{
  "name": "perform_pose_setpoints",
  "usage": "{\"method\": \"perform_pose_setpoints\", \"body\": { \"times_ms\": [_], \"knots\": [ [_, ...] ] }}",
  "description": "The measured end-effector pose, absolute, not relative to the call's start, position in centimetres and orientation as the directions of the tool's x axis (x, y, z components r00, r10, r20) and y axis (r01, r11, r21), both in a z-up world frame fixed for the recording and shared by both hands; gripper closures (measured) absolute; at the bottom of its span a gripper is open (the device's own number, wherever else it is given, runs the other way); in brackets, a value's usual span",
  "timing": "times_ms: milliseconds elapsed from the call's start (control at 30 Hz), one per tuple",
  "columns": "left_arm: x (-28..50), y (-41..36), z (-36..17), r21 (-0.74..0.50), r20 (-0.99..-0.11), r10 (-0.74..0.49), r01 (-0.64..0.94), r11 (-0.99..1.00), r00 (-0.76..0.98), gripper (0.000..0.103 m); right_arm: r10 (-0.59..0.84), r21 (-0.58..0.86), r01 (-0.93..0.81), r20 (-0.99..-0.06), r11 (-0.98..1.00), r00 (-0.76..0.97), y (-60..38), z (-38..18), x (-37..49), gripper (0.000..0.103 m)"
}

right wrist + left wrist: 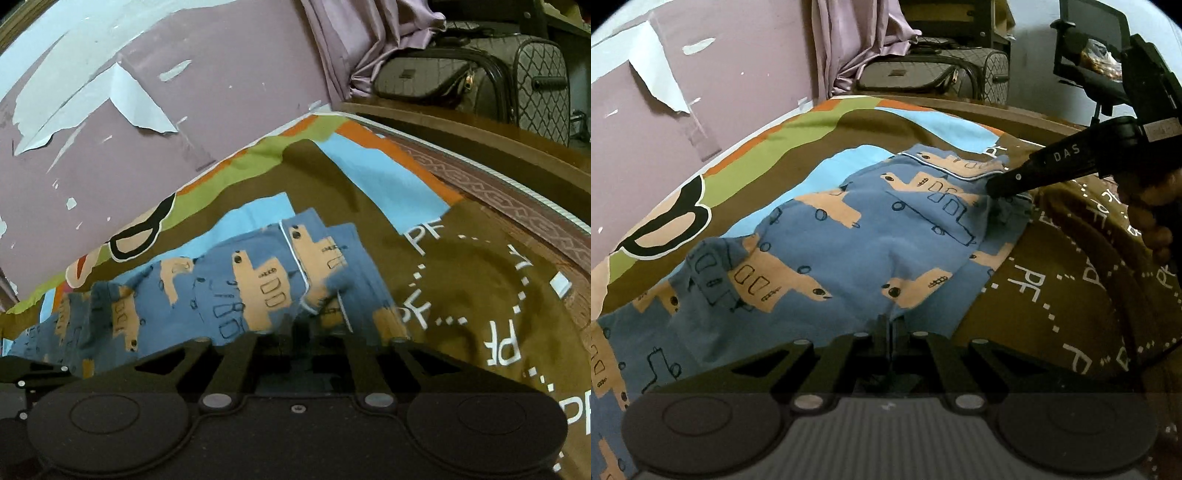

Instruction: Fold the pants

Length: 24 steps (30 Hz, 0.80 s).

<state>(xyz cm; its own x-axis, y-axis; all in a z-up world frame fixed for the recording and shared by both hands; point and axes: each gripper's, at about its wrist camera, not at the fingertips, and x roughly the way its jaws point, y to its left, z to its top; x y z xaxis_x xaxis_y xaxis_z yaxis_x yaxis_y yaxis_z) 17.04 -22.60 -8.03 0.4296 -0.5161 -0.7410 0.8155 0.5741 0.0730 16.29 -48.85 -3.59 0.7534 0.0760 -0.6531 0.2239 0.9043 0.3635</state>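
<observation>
Clearly, the blue cotton pants with tan vehicle prints (857, 236) lie rumpled across the brown patterned bedspread (1052, 306), from lower left to upper right of the left-wrist view. At bottom centre the left gripper (888, 332) is clamped on a fabric edge, presumably to anchor it. At right, the right gripper (993, 190) meets the piped hem, jaws parted slightly, seemingly letting go.

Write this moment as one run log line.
step: folding pants | left hand-held gripper: shut on pants | right hand-held gripper: at pants edge | surface: bedsheet
</observation>
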Motion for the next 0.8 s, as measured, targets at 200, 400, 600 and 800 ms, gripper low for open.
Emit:
{"method": "perform_pose_setpoints", "body": {
  "times_ms": [200, 400, 600, 800],
  "knots": [
    [16.9, -22.6, -8.0, 0.074, -0.739, -0.511, 0.807, 0.586, 0.439, 0.102, 0.092, 0.424, 0.259, -0.649, 0.868, 0.755, -50.4, -3.8, 16.8, 0.059],
    [16.8, -22.5, -7.8, 0.081, -0.734, -0.512, 0.806, 0.586, 0.446, 0.103, 0.080, 0.506, 0.345, -0.644, 0.790, 0.761, -52.3, -3.7, 18.0, 0.091],
    [16.4, -22.4, -7.1, 0.069, -0.728, -0.543, 0.832, 0.550, 0.419, 0.103, -0.060, 0.347, 0.318, -0.588, 0.882, 0.807, -50.9, -1.4, 15.8, 0.098],
    [15.9, -22.6, -8.0, 0.080, -0.747, -0.537, 0.855, 0.513, 0.392, 0.103, -0.089, 0.279, 0.353, -0.660, 0.893, 0.746, -50.5, -3.7, 14.1, 0.097]
  ]
}}
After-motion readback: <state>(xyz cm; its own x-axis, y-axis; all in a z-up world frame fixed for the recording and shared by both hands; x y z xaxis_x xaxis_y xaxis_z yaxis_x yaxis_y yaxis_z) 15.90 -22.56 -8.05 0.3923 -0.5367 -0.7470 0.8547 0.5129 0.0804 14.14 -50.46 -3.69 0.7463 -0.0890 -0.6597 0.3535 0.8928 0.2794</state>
